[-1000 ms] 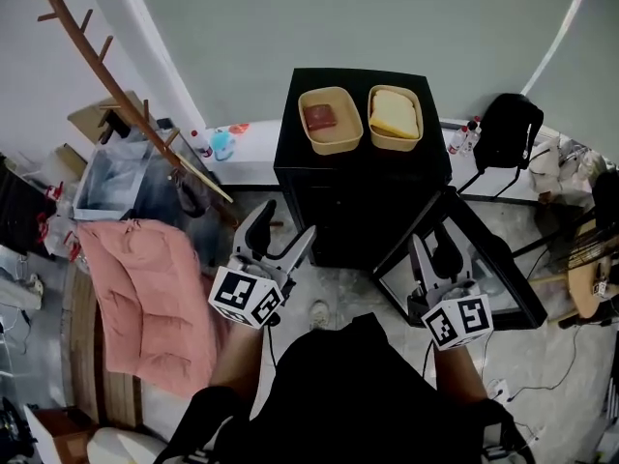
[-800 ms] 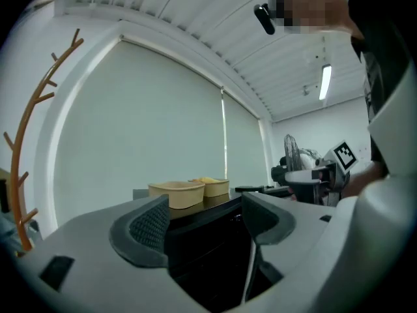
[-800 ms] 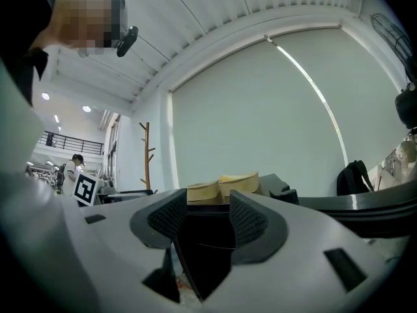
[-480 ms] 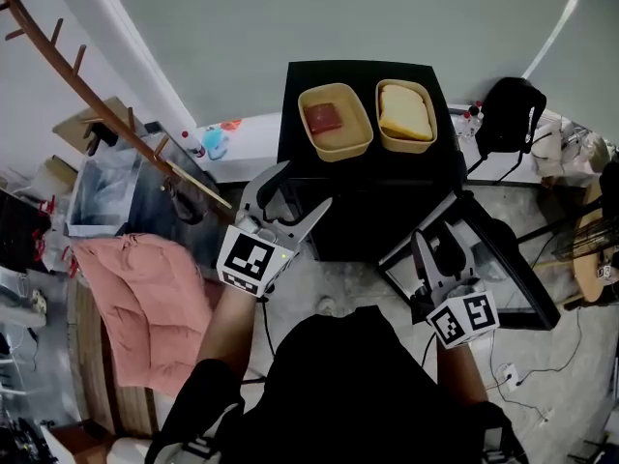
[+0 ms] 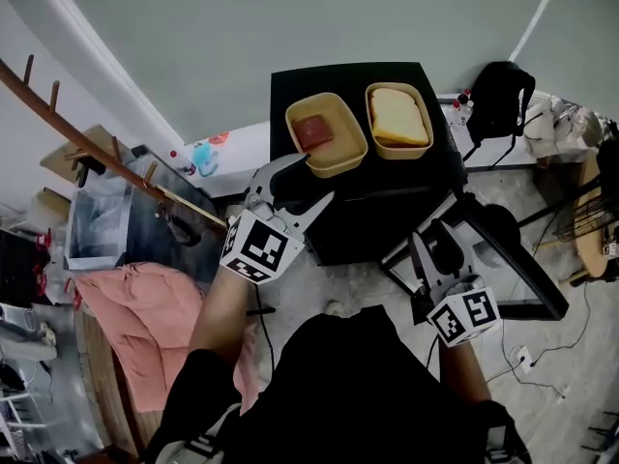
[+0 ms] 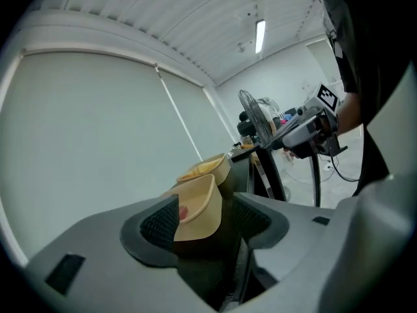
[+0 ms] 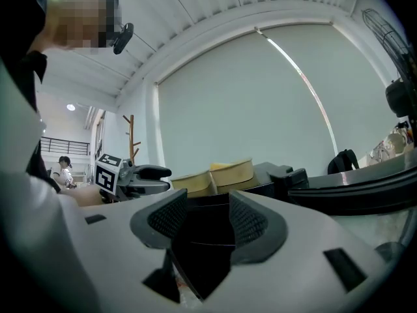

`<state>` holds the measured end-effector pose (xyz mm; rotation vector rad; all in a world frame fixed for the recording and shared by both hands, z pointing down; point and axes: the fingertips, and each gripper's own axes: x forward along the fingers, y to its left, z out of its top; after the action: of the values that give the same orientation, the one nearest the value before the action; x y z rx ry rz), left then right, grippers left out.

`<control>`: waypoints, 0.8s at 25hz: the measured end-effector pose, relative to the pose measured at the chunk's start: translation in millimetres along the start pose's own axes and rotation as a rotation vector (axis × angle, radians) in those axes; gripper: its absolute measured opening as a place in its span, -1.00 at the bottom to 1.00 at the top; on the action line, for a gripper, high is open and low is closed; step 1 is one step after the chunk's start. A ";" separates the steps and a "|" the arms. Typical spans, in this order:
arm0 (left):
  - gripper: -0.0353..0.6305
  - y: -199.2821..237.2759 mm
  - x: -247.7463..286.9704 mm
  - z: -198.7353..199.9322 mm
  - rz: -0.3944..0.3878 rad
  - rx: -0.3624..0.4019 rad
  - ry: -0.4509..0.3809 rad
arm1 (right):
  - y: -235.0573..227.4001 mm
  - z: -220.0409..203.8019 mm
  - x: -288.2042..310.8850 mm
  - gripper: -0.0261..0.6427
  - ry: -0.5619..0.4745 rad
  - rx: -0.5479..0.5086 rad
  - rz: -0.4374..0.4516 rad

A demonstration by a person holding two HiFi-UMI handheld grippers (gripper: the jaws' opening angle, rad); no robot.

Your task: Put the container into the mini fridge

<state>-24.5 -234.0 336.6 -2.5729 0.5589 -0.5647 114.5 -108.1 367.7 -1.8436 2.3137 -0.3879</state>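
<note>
View from above: a black mini fridge (image 5: 372,216) stands against a pale wall, its door (image 5: 503,259) swung open to the right. On the fridge's top sit 2 tan containers side by side. The left container (image 5: 326,133) holds something reddish; the second container (image 5: 397,119) holds pale yellow food. Both are outside the fridge.

The left gripper (image 5: 314,180) is raised toward the fridge's top left corner, its tips close beside the near corner of the left container. In the left gripper view that corner shows in the gap between the 2 pads. Its rim lies against the edge of the left pad (image 6: 159,223) in the picture, but a dark gap remains on the right pad's side. The jaws have just been closing and are apart now, with no grip on the container.

The right gripper (image 5: 430,245) is held lower, in front of the open fridge, just beside the door's inner edge. Its jaws stand apart with nothing between them; only the fridge's dark front shows past the pads.

To the left of the fridge: a wooden coat rack (image 5: 97,148) leaning across the view and a pink padded garment (image 5: 145,327) on the floor. A black backpack (image 5: 498,100) sits to the right of the fridge.
</note>
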 end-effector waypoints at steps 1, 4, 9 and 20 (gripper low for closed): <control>-0.11 1.7 2.4 -0.5 -0.006 0.026 0.012 | 0.6 -1.0 1.6 -0.28 0.005 -0.005 -0.005; -0.23 -0.4 12.0 -3.3 -0.065 0.121 0.064 | 0.4 -1.9 4.8 -0.28 0.009 -0.012 -0.018; -0.24 -10.3 24.5 -13.0 -0.148 0.319 0.156 | 0.6 -3.0 9.5 -0.29 0.003 -0.025 -0.047; -0.65 -14.6 27.2 -4.3 -0.238 0.346 0.120 | 14.5 -11.8 24.8 -0.30 0.032 0.020 -0.013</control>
<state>0.3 -236.2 355.2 -2.2970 0.1705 -0.8225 91.9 -128.0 375.6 -1.8580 2.3108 -0.4441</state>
